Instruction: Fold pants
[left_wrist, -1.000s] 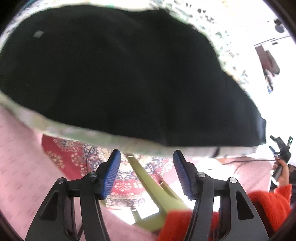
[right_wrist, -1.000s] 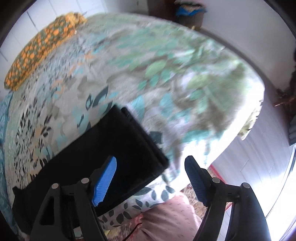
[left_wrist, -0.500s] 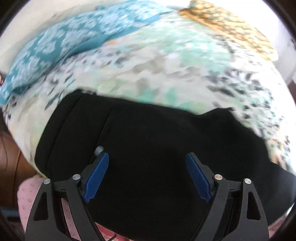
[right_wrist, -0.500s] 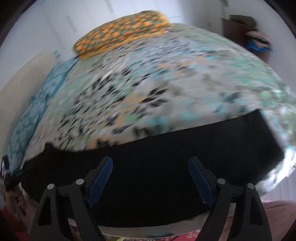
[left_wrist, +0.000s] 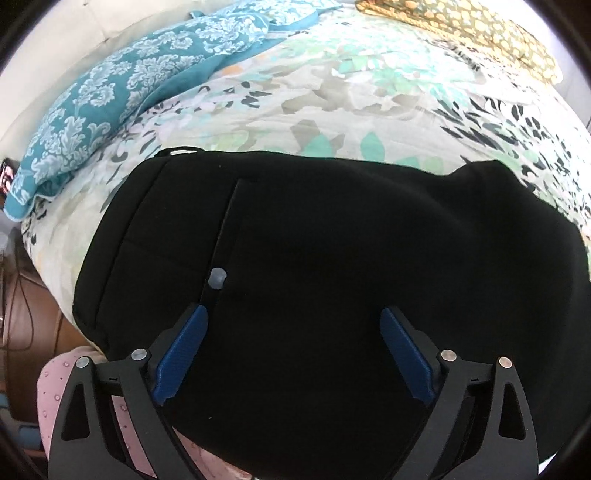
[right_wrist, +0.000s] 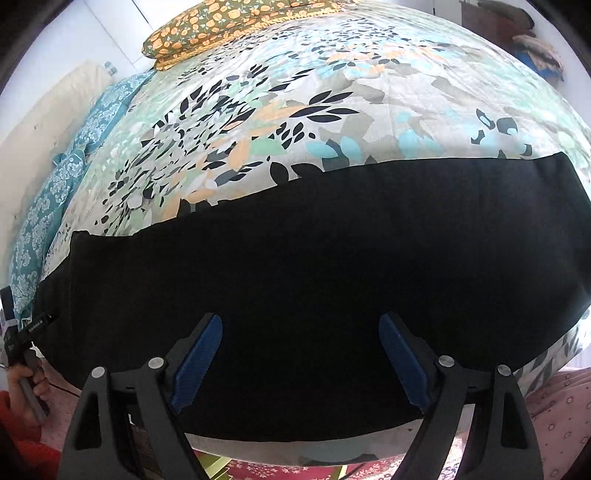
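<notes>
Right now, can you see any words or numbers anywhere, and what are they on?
White lettering on the small black device at the left edge of the right wrist view: too small and blurred to read.
Black pants, floral bedspread and pillows: no words, labels or numbers visible.

A home bedroom: a bed with a floral bedspread (right_wrist: 369, 96), pillows (left_wrist: 122, 85) and a patterned rug (right_wrist: 295, 472).

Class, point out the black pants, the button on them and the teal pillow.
black pants (right_wrist: 332, 258), right wrist view, middle of the cloth
button (left_wrist: 217, 277), left wrist view, its face
teal pillow (left_wrist: 129, 88), left wrist view, patterned top
</notes>
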